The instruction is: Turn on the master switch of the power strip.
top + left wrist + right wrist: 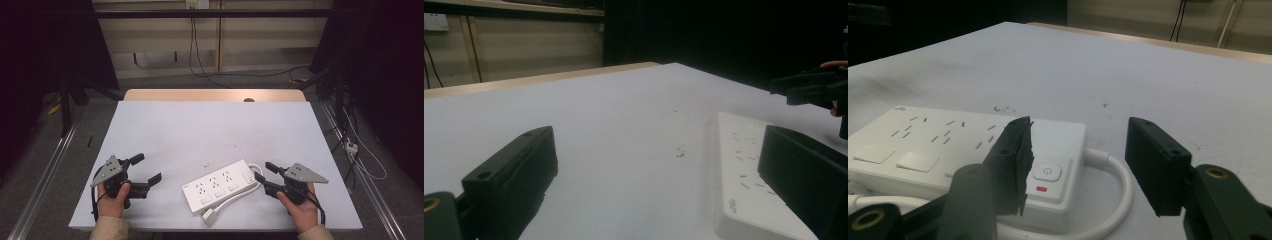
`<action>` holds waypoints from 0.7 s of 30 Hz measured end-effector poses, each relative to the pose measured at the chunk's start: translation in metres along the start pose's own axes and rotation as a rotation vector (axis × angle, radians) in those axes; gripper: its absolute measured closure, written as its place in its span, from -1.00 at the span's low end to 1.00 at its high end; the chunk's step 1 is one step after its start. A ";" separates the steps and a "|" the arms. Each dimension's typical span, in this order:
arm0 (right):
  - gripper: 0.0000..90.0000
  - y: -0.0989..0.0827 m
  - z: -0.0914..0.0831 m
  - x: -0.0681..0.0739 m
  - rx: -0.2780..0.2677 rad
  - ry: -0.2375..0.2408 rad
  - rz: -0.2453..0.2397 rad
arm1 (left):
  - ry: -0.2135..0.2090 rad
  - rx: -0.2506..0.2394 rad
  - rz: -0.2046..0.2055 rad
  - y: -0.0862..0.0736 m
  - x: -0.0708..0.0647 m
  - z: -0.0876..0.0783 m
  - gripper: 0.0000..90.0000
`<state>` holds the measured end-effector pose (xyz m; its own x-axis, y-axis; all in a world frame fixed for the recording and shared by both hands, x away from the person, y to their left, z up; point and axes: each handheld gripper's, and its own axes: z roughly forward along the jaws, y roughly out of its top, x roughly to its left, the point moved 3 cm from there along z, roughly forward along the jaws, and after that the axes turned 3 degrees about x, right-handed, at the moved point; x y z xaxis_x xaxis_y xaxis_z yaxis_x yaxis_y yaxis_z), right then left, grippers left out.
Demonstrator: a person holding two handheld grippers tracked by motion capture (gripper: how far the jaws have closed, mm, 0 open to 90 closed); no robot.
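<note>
A white power strip (221,185) lies at an angle on the near right part of the white bench (200,125). Its switch end points toward the right gripper (261,173), and its white cable (235,197) loops out of that end and runs back along the near side to a plug (210,216) close to the bench's near edge.

The work in hand looks like the approach to a grasp on the strip's right end. In the right gripper view, the right gripper (1075,160) has its fingers (1015,160) apart, and the corner with the power button (1047,172) and the cable's exit shows in the gap between them. No pad presses on the casing there, so the strip is framed but not held.

The left gripper (148,168) rests at the near left of the bench, well apart from the strip, with its fingers spread wide. In the left gripper view, one finger (511,170) sits over bare bench and the power strip (744,175) lies off to the right, with the other gripper beyond it.

The next move probably calls for the right gripper to ease forward until the fingers straddle the strip's end, and then to close on the casing rather than on the cable loop. The cable bend sits right where the far finger would land, so a slight shift may be needed to clear it. The left gripper may then come across to steady the strip or take the plug.
</note>
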<state>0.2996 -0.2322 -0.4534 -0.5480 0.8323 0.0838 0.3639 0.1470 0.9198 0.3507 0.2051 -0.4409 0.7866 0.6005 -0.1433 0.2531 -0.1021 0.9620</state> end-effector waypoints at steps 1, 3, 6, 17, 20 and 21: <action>0.08 0.000 0.001 0.001 0.004 0.004 0.002 | -0.002 0.001 0.001 0.000 0.000 0.000 -0.95; 0.21 0.001 0.002 0.002 0.017 0.024 0.001 | -0.001 -0.002 -0.001 0.000 0.000 0.000 -0.95; 0.29 0.001 0.003 0.002 0.024 0.036 0.001 | -0.001 -0.001 -0.002 0.000 0.000 0.000 -0.95; 0.59 0.001 0.009 0.005 0.059 0.074 0.008 | 0.001 0.001 0.000 0.000 -0.001 0.001 -0.95; 0.64 0.001 0.011 0.006 0.066 0.083 0.003 | 0.000 0.002 0.003 0.000 -0.001 0.001 -0.95; 0.66 0.001 0.011 0.007 0.068 0.087 0.004 | 0.000 0.002 0.003 0.000 -0.002 0.001 -0.95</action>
<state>0.3047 -0.2204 -0.4562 -0.6086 0.7838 0.1233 0.4149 0.1819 0.8915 0.3502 0.2030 -0.4412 0.7873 0.6004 -0.1406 0.2520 -0.1052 0.9620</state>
